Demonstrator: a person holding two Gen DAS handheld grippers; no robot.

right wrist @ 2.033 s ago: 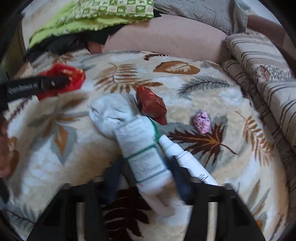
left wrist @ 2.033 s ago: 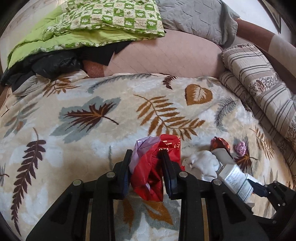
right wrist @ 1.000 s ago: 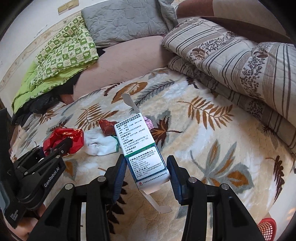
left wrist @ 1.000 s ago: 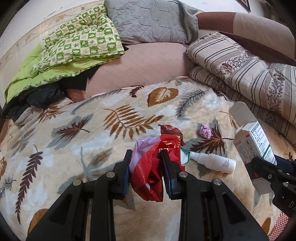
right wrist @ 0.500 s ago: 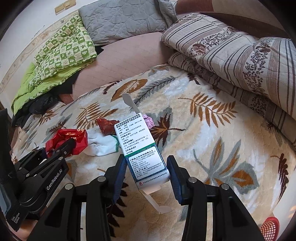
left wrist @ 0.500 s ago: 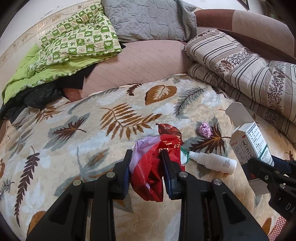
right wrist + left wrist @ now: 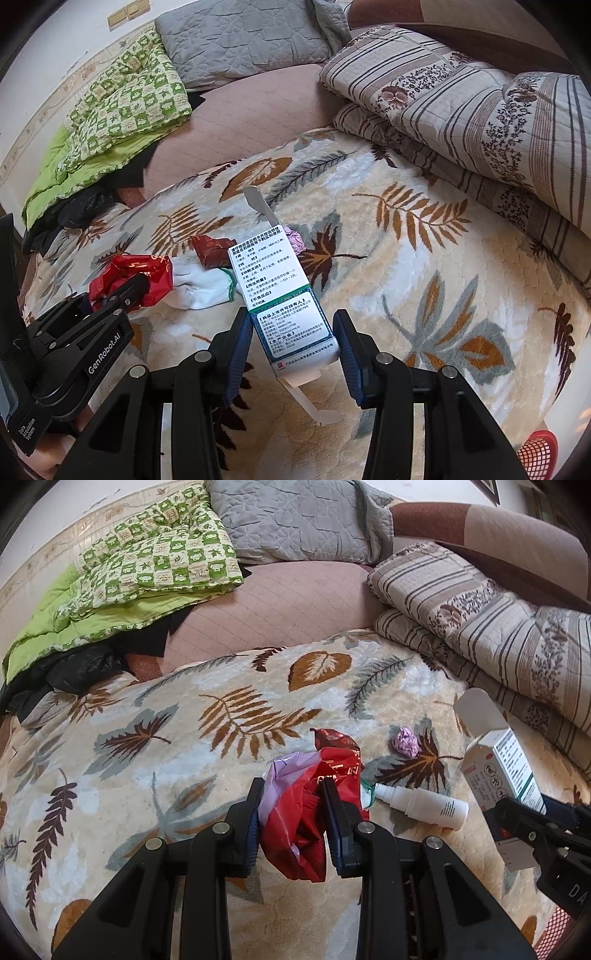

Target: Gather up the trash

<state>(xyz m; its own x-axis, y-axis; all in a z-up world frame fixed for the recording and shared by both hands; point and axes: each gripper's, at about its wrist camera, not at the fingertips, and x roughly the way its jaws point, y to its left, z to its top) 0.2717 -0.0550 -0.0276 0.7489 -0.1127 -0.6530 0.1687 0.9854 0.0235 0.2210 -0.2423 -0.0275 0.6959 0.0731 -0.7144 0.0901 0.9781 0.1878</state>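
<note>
Left wrist view: the left gripper [image 7: 293, 821] stays clamped on a red wrapper [image 7: 314, 812], unmoved lately; a white spray bottle [image 7: 424, 806] lies just right of it.

Right wrist view: the right gripper [image 7: 293, 349] keeps pinching the medicine box [image 7: 284, 295], now lifted off the leaf blanket [image 7: 424, 295], so both loads look ready for the red basket [image 7: 537, 456] at lower right.

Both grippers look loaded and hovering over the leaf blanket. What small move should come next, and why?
Probably carry the right gripper toward the red basket at the lower right edge and drop the medicine box there. Both grippers are full: the left gripper is shut on the red wrapper, so the spray bottle and purple wad cannot be picked up until one is emptied.
</note>
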